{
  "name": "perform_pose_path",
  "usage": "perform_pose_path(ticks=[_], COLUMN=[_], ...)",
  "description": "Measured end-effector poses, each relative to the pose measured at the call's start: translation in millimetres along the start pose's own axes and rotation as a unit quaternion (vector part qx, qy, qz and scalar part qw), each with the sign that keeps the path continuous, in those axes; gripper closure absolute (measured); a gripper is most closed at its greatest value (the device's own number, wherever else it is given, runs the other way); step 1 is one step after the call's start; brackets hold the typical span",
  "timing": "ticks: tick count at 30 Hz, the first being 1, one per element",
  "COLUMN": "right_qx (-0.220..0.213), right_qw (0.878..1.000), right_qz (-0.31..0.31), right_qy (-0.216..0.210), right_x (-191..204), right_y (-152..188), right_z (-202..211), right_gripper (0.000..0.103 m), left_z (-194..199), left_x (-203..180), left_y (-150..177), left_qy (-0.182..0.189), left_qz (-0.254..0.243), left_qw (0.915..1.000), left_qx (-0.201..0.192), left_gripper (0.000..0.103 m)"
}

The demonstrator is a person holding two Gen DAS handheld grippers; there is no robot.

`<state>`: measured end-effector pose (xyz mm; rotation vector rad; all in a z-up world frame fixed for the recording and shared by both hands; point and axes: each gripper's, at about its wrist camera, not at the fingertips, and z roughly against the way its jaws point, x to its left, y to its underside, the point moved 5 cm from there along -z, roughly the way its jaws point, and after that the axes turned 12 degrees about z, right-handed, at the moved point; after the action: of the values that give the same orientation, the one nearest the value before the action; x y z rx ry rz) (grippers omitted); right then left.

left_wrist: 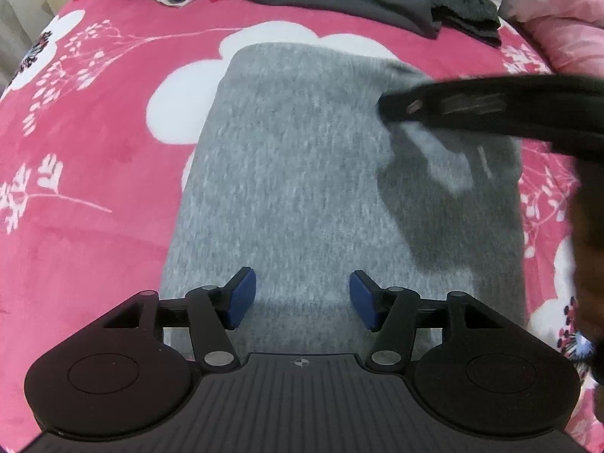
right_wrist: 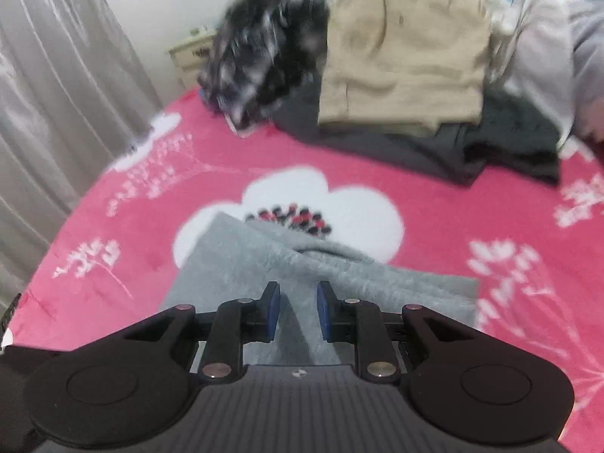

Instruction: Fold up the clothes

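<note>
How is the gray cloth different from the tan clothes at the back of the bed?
The gray cloth lies alone, spread flat on the pink blanket, right under both sets of fingers. The tan clothes sit folded on top of dark clothes, far from the fingers. The gray cloth looks fuzzy and speckled; the tan clothes look smooth and plain. Both rest on the same bed, and nothing is gripping either one.

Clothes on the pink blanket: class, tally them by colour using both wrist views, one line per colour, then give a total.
Grey: 1, the grey garment laid flat below both grippers
Beige: 1, the beige garment on top of the pile
Dark charcoal: 1, the charcoal garment under it
Black knit: 1, the black knit
Plaid: 1, the plaid garment, blurred
Total: 5
</note>
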<state>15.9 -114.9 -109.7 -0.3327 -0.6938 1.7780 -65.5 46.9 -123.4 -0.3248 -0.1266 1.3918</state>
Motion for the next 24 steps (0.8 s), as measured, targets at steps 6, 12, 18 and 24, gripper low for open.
perform_pose_path(ticks=[6, 12, 18, 24], right_qx=[0.016, 0.013, 0.009, 0.006], right_qw=[1.0, 1.0, 1.0, 1.0], right_qz=[0.012, 0.009, 0.016, 0.015], right_qy=[-0.003, -0.005, -0.002, -0.004], right_x=[3.0, 3.3, 4.7, 4.1], right_y=[0.4, 3.3, 3.2, 4.3], right_z=[-23.5, -24.3, -24.7, -24.8], right_gripper=[0.082, 0.082, 0.082, 0.082], left_z=[-0.4, -1.6, -0.8, -0.8], left_x=[0.0, 0.4, -2.5, -3.0], left_y=[-0.7, -2.1, 0.1, 0.5], left_qy=[-0.002, -0.002, -0.008, -0.011], left_qz=[0.006, 0.006, 0.006, 0.005], left_qw=[1.0, 1.0, 0.9999, 0.9999], left_qx=[-0.002, -0.001, -0.003, -0.004], left_gripper=[0.045, 0.045, 0.045, 0.044])
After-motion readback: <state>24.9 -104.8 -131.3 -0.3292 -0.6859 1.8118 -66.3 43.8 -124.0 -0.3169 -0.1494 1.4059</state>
